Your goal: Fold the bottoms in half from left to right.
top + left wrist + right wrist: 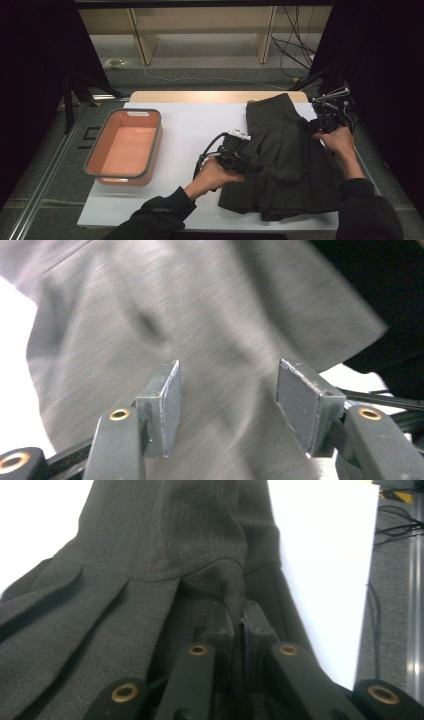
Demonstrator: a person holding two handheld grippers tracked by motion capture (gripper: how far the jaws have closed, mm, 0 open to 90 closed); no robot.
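In the high view the left gripper point(234, 150) has its jaws hidden against the dark skirt point(287, 160), and the right gripper point(327, 122) is too small and dark to read. The left gripper view is blurred, with the skirt point(200, 325) cut off at the top and bottom edges. In the right gripper view, the pinched fold point(235, 597) hides the pads.

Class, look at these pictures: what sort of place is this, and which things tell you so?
Probably a lab or workshop set up for recording, not a home. A bare white table stands among black curtains, loose cables trail over the floor, and a person works a dark skirt with hand-held tools.
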